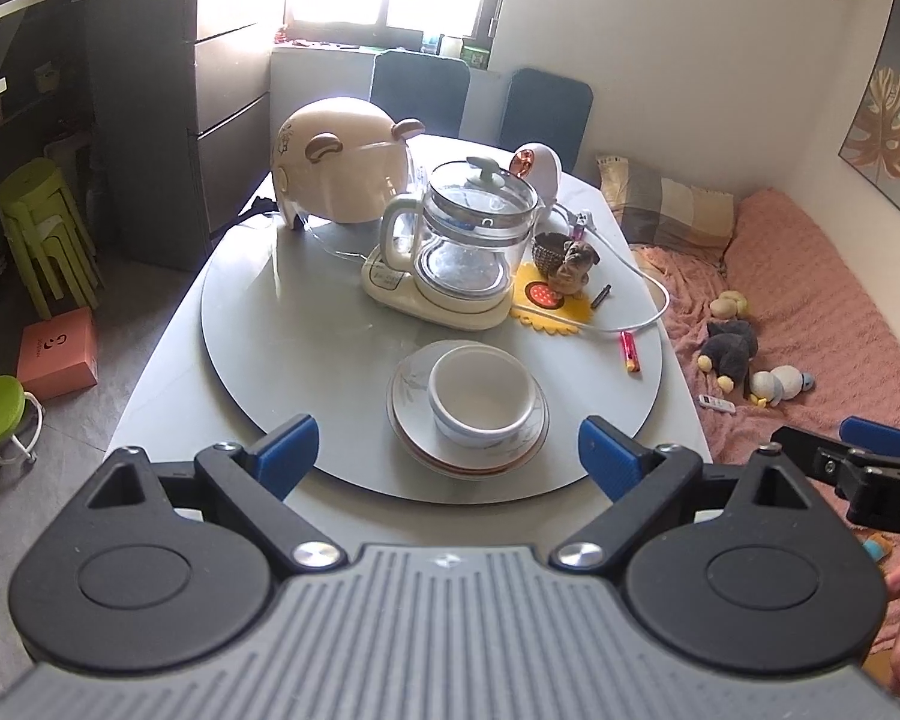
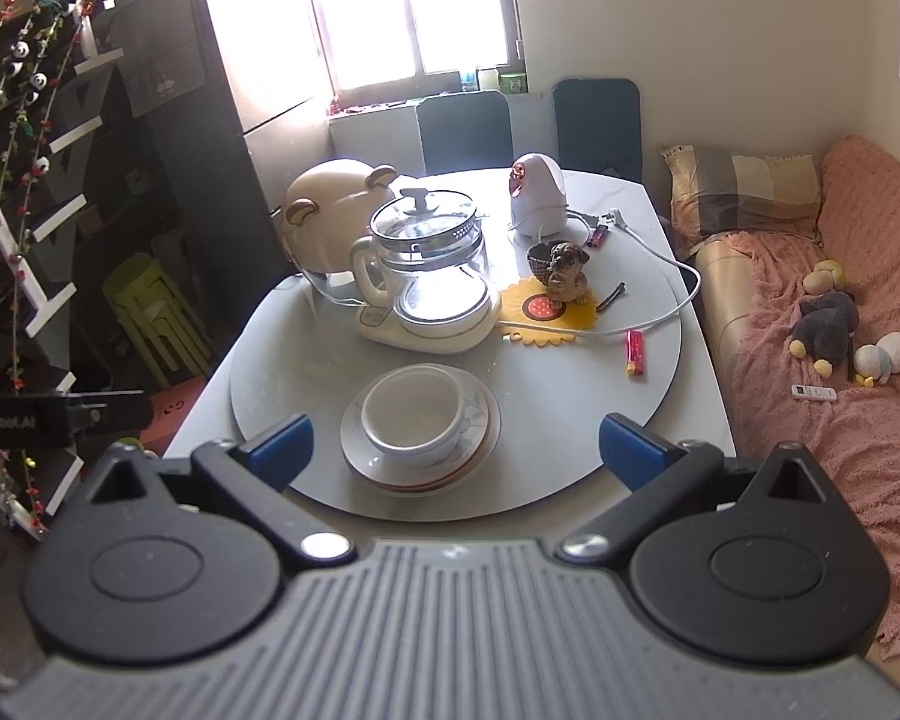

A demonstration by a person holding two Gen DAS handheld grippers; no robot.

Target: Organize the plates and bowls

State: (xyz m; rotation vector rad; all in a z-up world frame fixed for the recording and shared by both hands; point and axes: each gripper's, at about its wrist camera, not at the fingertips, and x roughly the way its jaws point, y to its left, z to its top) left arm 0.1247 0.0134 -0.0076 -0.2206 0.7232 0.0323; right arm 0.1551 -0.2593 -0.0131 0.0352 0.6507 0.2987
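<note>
A white bowl (image 1: pixel 484 394) (image 2: pixel 417 414) sits upright on a small stack of patterned plates (image 1: pixel 411 420) (image 2: pixel 483 441) near the front edge of the round grey turntable (image 1: pixel 282 330) (image 2: pixel 570 420). My left gripper (image 1: pixel 448 455) hangs open just short of the stack, its blue pads wide apart with nothing between them. My right gripper (image 2: pixel 456 444) is open too, held back from the stack at about the same distance. Each gripper shows at the edge of the other's view.
Behind the stack stand a glass kettle (image 1: pixel 474 228) (image 2: pixel 429 258) on its base, a cream helmet (image 1: pixel 342 162), a dog figurine (image 1: pixel 573 261) on a yellow mat, a white cable (image 2: pixel 660 312) and a red lighter (image 1: pixel 630 351). A pink sofa (image 2: pixel 810 396) lies right; stools left.
</note>
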